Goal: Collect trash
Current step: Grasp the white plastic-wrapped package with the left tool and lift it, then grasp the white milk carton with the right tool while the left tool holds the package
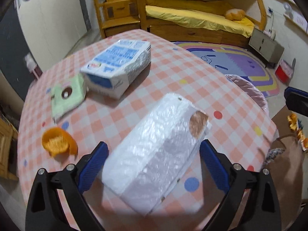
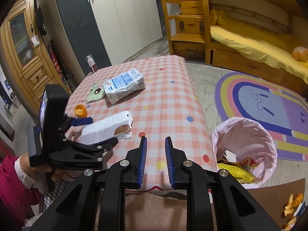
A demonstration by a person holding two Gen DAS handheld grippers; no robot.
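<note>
Between the spread blue pads of the left gripper lies the white plastic-wrapped package, flat on the checked tablecloth near the table's front edge; the jaws stand wide on either side of it and neither pad looks pressed against the wrapping. The package sits at an angle to the fingers, so a close from here may catch one corner only and swing it round, or the slick film may slide out of the pads. Its torn end, where brown shows through, points toward the far fingertip and could rip further if pinched there. Just left of the gripper lies the orange peel, close enough that a sideways shove would knock it off the table. Farther out rest the blue-and-white carton and the green packet, still to be collected. The right gripper hovers over the table edge, jaws narrowly apart and empty. The pink-lined bin stands on the floor to the right, so a loose grip would drop the package short of it.
</note>
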